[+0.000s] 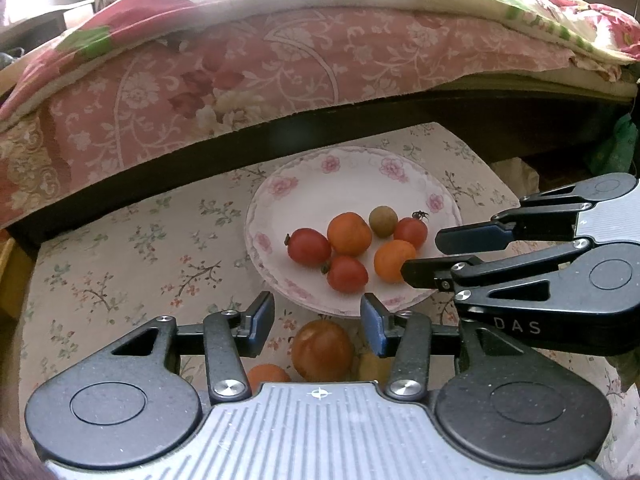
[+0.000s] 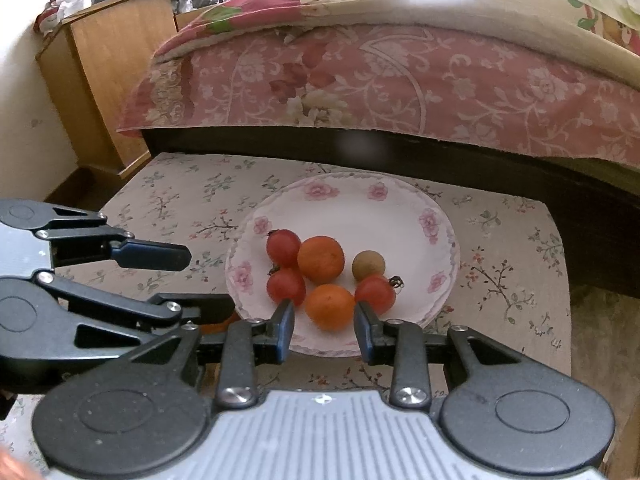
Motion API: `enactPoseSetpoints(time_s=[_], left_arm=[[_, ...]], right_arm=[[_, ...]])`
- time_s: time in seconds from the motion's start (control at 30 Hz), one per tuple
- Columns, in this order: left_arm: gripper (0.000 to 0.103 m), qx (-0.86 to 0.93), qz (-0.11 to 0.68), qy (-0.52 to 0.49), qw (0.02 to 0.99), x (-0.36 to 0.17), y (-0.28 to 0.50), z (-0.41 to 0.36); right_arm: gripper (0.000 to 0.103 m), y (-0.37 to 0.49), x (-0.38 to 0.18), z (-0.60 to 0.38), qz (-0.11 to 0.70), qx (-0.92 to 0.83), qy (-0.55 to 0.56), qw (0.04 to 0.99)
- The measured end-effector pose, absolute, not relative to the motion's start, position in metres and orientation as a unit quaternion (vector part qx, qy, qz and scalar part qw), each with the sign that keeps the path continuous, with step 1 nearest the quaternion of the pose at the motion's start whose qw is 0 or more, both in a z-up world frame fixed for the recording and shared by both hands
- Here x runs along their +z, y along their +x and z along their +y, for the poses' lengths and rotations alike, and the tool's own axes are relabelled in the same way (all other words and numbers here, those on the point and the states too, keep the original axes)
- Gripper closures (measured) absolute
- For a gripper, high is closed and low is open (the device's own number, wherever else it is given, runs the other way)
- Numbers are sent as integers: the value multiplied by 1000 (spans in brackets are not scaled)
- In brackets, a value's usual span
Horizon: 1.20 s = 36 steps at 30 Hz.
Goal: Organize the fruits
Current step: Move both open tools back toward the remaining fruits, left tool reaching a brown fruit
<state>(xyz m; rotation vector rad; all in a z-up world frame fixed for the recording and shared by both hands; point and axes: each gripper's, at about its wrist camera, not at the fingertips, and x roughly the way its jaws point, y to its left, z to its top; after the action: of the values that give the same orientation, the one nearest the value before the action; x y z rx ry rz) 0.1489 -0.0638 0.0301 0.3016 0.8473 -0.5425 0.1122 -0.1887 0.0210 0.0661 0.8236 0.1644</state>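
waiting near the table's front edge, the big tomato (image 1: pixel 322 350) looked soft and smooth; the left gripper (image 1: pixel 318 322), fingers apart and empty, should squeeze its round sides gently.

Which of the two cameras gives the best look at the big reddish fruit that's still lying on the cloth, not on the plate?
The left wrist view. There the big reddish fruit lies in plain sight between the open left claw, just short of the plate. In the right wrist view the left claw hides that spot; only an orange sliver peeks out there, and I can't tell which fruit it is.
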Motion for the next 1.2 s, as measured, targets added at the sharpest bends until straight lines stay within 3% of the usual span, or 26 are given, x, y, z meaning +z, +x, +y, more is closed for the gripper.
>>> enactPoseSetpoints(time_s=[0.33,0.5,1.2], left_arm=[[43,-256,419,154,857,25,132,-49],[35,-260,427,164,850,21,118,-40],[34,-273,453,170,831,-3,113,-27]], right_arm=[[69,100,15,-175,416,104,22,903],[69,92,10,-167,426,126,15,896],[69,109,-17,-145,461,164,22,872]])
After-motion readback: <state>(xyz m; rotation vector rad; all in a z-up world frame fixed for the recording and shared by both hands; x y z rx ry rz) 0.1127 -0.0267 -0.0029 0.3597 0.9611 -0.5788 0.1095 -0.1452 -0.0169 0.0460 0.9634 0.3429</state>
